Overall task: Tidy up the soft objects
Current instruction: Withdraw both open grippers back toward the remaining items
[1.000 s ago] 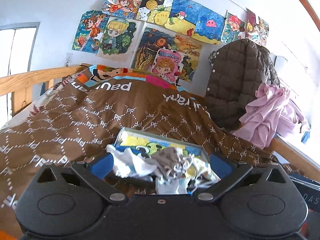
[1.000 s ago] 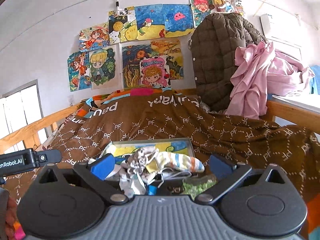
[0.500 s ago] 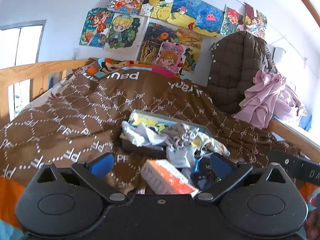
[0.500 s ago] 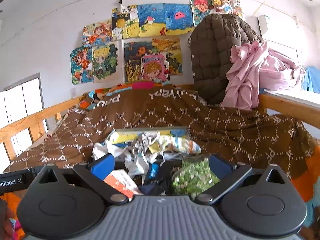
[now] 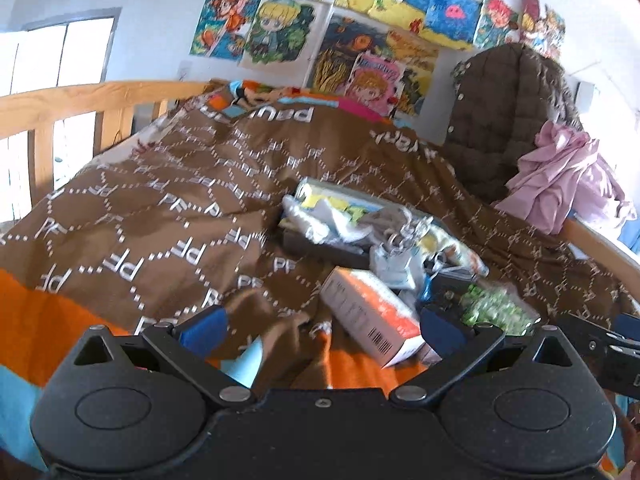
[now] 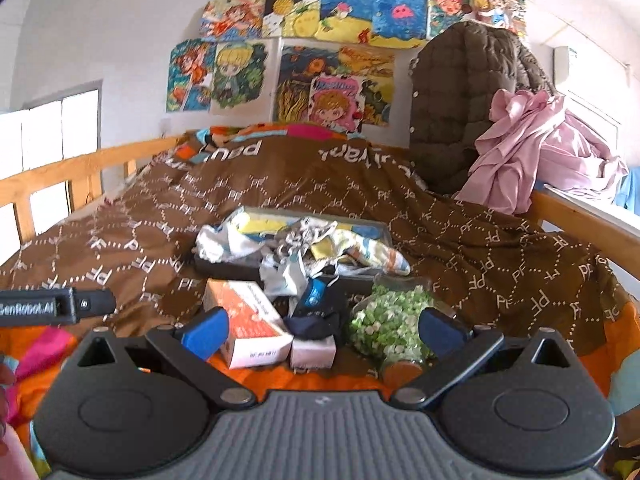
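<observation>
A pile of soft things lies on the brown quilt (image 6: 500,248): white and grey socks (image 6: 288,268) and a striped sock (image 6: 376,256) spill over a flat box with a colourful lid (image 6: 272,220). In front lie an orange-and-white carton (image 6: 248,320), a dark folded cloth (image 6: 312,324) and a bag of green pieces (image 6: 388,320). My right gripper (image 6: 324,332) is open and empty, just short of the carton and bag. My left gripper (image 5: 322,330) is open and empty, left of the pile (image 5: 384,232) and near the carton (image 5: 372,316).
A wooden bed rail (image 5: 80,100) runs along the left and another (image 6: 580,224) along the right. A brown quilted jacket (image 6: 460,108) and pink clothes (image 6: 536,148) hang at the back right. Drawings (image 6: 320,56) cover the wall. The left gripper's body (image 6: 56,306) shows at the right view's left edge.
Both grippers have pulled back from the pile toward the near end of the bed. The carton, dark cloth and green bag have come into view. Both stay open.
</observation>
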### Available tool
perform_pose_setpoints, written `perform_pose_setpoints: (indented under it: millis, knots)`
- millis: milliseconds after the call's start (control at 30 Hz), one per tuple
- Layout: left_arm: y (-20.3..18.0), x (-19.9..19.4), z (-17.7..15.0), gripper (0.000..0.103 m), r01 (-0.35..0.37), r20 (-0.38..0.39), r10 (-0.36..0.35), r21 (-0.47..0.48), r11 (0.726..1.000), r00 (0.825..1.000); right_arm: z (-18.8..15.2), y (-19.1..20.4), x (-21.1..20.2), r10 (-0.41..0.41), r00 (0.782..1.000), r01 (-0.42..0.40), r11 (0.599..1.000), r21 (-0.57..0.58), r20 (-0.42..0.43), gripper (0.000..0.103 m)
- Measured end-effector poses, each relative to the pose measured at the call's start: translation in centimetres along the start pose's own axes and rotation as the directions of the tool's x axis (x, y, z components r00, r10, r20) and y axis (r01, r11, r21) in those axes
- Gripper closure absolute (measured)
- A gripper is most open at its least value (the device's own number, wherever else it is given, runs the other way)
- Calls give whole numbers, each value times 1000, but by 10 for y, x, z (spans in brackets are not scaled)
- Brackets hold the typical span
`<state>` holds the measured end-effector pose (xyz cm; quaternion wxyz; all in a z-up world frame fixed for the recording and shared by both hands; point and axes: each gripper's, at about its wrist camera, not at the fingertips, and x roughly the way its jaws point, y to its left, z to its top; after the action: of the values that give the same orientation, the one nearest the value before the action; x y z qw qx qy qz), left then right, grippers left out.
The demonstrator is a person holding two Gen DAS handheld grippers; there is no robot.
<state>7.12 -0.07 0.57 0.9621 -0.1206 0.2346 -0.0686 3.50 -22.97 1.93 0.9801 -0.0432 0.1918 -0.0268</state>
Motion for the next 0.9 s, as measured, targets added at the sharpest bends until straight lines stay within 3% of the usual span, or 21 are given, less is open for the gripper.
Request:
perform_pose_setpoints:
  millis: [400,900]
  knots:
    - [7,3,-4,1,-37,-32,35,-41,998,999,-6,7,15,27,995,-30,999,-31,-98,0]
    - [4,6,-7,1,-33,-48,31,-42,999,998,-7,8,21,41,990,-46,998,-37,-135,0]
